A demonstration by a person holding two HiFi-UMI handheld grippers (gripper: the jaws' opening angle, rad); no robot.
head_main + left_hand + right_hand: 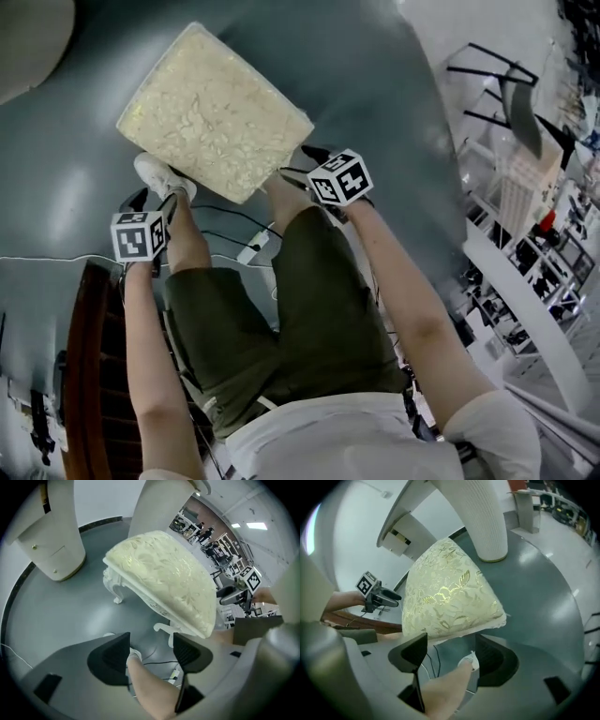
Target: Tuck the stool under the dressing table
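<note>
Holds left claw (150, 200) and right claw (302, 164) wide and empty just short of the stool (216, 112), standing on the floor (375, 75) ahead, long side slanting between them, right one seemingly nearer, dressing table (51, 531) beyond.

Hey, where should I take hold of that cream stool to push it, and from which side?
Probably its near edge: the white carved rail under the cushion, left tongs and right tongs, both open, one per near corner, coming from your side. The cushion is soft and wide, and the dressing table's pedestals stand beyond the stool.
</note>
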